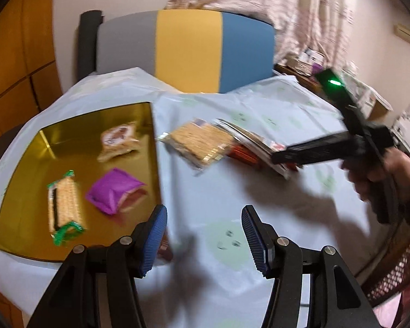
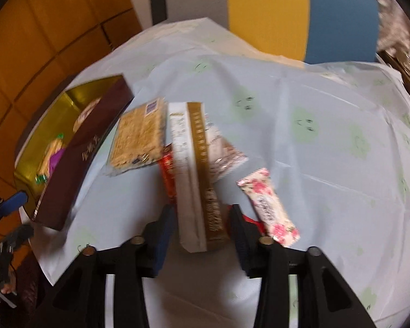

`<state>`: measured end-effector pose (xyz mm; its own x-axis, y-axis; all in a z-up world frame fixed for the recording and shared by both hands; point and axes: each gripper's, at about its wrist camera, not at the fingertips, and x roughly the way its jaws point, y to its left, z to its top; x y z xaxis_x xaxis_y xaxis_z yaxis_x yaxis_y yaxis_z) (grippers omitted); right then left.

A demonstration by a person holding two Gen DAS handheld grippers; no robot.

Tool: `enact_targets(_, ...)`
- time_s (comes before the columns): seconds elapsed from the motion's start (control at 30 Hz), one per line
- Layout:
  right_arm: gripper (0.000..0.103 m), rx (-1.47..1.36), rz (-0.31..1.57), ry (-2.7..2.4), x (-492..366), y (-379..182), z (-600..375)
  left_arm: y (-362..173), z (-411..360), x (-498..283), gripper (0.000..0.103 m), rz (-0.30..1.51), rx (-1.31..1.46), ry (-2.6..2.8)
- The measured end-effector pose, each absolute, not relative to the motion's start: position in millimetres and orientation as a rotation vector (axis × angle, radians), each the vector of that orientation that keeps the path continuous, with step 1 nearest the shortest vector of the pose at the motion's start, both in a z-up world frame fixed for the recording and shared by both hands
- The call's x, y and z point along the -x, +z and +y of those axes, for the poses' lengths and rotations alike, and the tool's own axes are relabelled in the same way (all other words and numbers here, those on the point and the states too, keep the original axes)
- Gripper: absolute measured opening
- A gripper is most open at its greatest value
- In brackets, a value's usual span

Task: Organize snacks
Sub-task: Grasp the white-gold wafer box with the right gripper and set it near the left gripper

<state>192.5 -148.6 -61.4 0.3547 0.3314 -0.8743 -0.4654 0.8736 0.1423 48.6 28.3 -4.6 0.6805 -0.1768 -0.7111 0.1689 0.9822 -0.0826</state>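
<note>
A gold tray (image 1: 24,191) on the left holds a white-brown snack pack (image 1: 119,139), a purple pouch (image 1: 113,190) and a green-trimmed cracker pack (image 1: 64,205). My left gripper (image 1: 203,239) is open and empty above the cloth beside the tray. A cracker bag (image 1: 202,140) lies mid-table on a pile of packets. My right gripper (image 2: 202,235) has its jaws around a long white-and-gold packet (image 2: 195,180); the blur hides whether they touch it. A red packet (image 2: 168,175) and a floral packet (image 2: 269,207) lie beside it. The cracker bag also shows in the right wrist view (image 2: 139,136).
A pale blue tablecloth (image 1: 259,114) covers the round table. A grey, yellow and blue chair (image 1: 188,49) stands behind it. The tray's brown outer wall (image 2: 82,158) faces my right gripper. A cluttered side table (image 1: 309,65) and curtains are at the back right.
</note>
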Motion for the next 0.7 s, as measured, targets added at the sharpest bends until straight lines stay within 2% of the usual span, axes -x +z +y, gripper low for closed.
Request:
enact_targets(0.2, 0.045, 0.208, 1.134, 0.486, -208, -80, -127, -10, 21, -43, 0.058, 0.811, -0.006, -0.235)
enact_targets(0.27, 0.036, 0.228, 1.143, 0.491, -210, -84, -122, -11, 22, -42, 0.058, 0.811, -0.002, -0.233)
enact_targets(0.37, 0.031, 0.264, 1.126, 0.504, -205, -82, -115, -13, 26, -42, 0.058, 0.819, 0.01, -0.228)
enact_targets(0.6, 0.031, 0.224, 1.213, 0.612, -174, -73, -110, -16, 22, -40, 0.058, 0.836, 0.004, -0.241)
enact_targets(0.7, 0.034, 0.209, 1.291, 0.752, -156, -74, -106, -18, 18, -40, 0.058, 0.846, -0.001, -0.249)
